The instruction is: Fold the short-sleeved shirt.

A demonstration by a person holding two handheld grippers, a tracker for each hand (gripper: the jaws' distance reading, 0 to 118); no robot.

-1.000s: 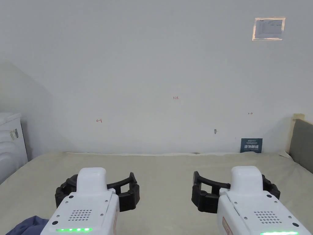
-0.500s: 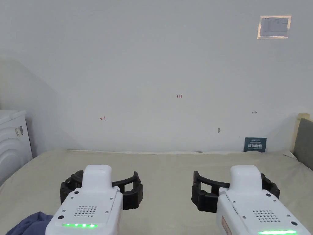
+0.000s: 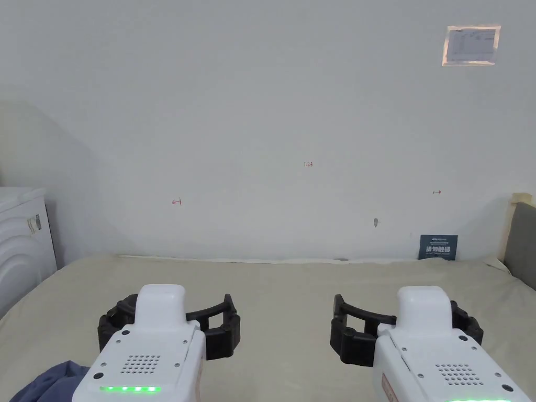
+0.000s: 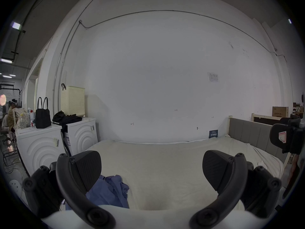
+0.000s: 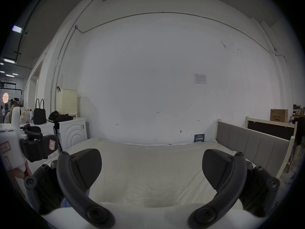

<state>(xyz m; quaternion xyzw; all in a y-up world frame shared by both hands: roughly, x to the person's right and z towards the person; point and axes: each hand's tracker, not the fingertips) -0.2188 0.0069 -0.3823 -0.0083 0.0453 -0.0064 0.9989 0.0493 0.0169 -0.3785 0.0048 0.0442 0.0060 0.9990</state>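
Observation:
A crumpled blue short-sleeved shirt (image 3: 49,382) lies at the near left corner of the bed, in the left gripper view (image 4: 110,193) just below and beside the left jaw. My left gripper (image 3: 168,314) hovers above the bed, right of the shirt, open and holding nothing (image 4: 151,171). My right gripper (image 3: 404,320) hovers level with it over the bed's right half, also open and holding nothing (image 5: 151,169). Neither gripper touches the shirt.
The bed (image 3: 282,293) has a beige sheet and runs to a white wall. White washing machines (image 4: 41,148) stand to the left with bags on top. A grey padded headboard (image 5: 250,145) borders the right side. A small blue sign (image 3: 438,247) leans on the wall.
The head camera shifted slightly. My left gripper drifted a little to the left and down; the right one stayed about where it was. Both remain open.

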